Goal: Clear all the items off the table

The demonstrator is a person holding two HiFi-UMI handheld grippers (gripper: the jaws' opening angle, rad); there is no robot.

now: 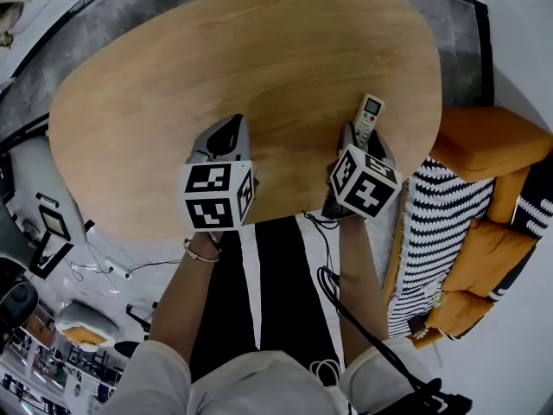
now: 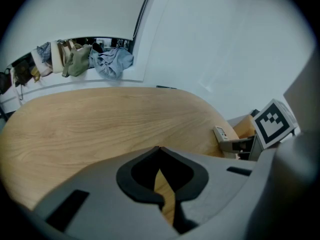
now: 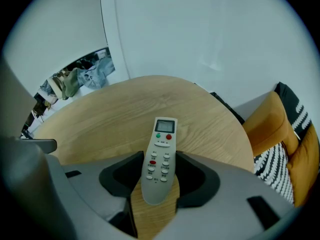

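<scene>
A grey-white remote control (image 1: 369,115) with a small screen lies near the right edge of the oval wooden table (image 1: 242,50). My right gripper (image 1: 361,138) stands around its lower half. In the right gripper view the remote (image 3: 164,134) lies flat on the wood between the open jaws of that gripper (image 3: 160,155), whose pads sit close beside its sides. My left gripper (image 1: 232,126) rests over the table's near edge, shut, with nothing in it. In the left gripper view its tips (image 2: 159,149) meet, and the remote (image 2: 222,134) shows far to the right.
Orange sofa cushions (image 1: 492,145) and a black-and-white striped throw (image 1: 432,232) lie close to the table's right side. A black cable (image 1: 333,288) trails from the right gripper toward the person. Clothes (image 2: 112,61) hang beyond the table's far side.
</scene>
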